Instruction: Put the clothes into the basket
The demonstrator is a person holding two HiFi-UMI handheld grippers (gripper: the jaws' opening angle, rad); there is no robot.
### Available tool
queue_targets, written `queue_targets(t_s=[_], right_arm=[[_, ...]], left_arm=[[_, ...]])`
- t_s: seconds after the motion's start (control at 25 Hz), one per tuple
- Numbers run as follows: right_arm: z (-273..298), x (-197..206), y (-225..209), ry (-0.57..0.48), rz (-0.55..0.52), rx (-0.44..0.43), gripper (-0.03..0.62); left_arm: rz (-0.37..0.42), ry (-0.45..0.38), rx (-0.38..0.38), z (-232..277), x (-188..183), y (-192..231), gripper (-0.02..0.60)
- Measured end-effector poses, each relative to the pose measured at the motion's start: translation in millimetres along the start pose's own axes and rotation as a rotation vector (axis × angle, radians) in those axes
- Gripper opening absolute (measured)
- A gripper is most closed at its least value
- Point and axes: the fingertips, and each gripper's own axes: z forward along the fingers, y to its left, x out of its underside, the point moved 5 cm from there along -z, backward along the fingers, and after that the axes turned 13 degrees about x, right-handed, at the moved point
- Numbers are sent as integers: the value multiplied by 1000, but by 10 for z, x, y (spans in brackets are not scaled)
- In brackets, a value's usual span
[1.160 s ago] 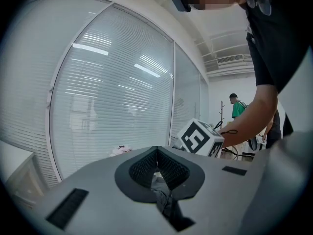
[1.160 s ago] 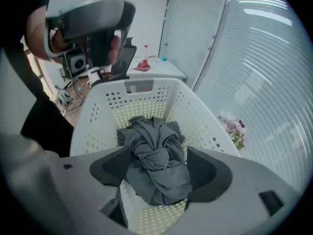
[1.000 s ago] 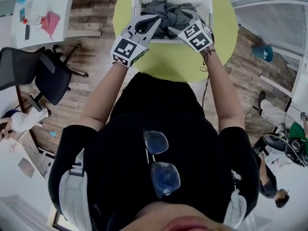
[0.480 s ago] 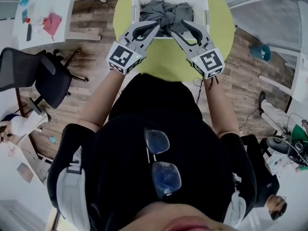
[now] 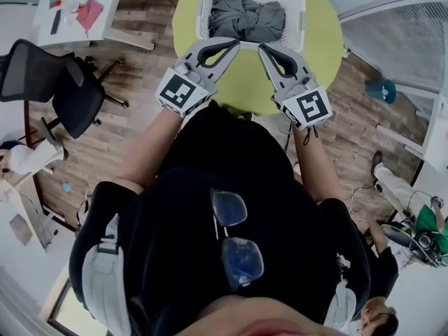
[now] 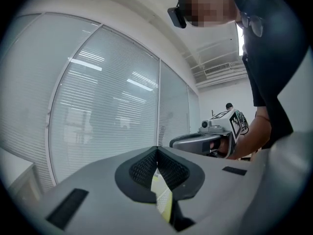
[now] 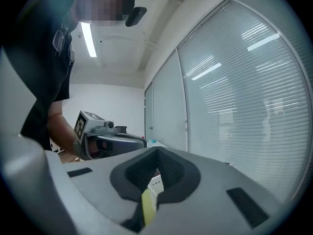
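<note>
grey clothes [image 5: 246, 16] — bunched inside white basket [image 5: 297, 19] on green table [image 5: 245, 82]

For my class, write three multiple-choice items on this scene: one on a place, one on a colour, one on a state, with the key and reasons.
1. Where are the clothes? A beside the basket; B in the basket; C under the basket.
2. What colour is the table? A yellow-green; B red; C black.
3. How do the right gripper's jaws stand? A wide apart; B shut on cloth; C shut, empty.
Key: 1 B, the grey heap lies within the white walls. 2 A, that colour shows round the basket in the head view. 3 C, the jaws have just closed, tips meeting with nothing between them.
</note>
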Motion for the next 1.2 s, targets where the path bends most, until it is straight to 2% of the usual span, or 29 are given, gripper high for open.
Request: queue_targets(t_s=[0.24, 0.4, 0.48, 0.68, 0.88, 1.2], right_arm=[[-295, -18, 89, -16, 10, -21, 26], [-446, -51, 155, -31, 11, -34, 25], [-515, -58, 179, -35, 10, -40, 25], [-600, -62, 204, -42, -4, -50, 26], [-673, -88, 304, -49, -23, -60, 25], [-738, -95, 301, -52, -23, -60, 25]], left_arm=[[-9, -52, -31, -3, -75, -366, 9], [22, -13, -30, -32, -83, -554, 10], [21, -21, -35, -35, -81, -630, 9], [24, -22, -61, -33, -127, -719, 11], [22, -37, -64, -93, -106, -837, 10], [27, -18, -67, -74, -28, -891, 9]])
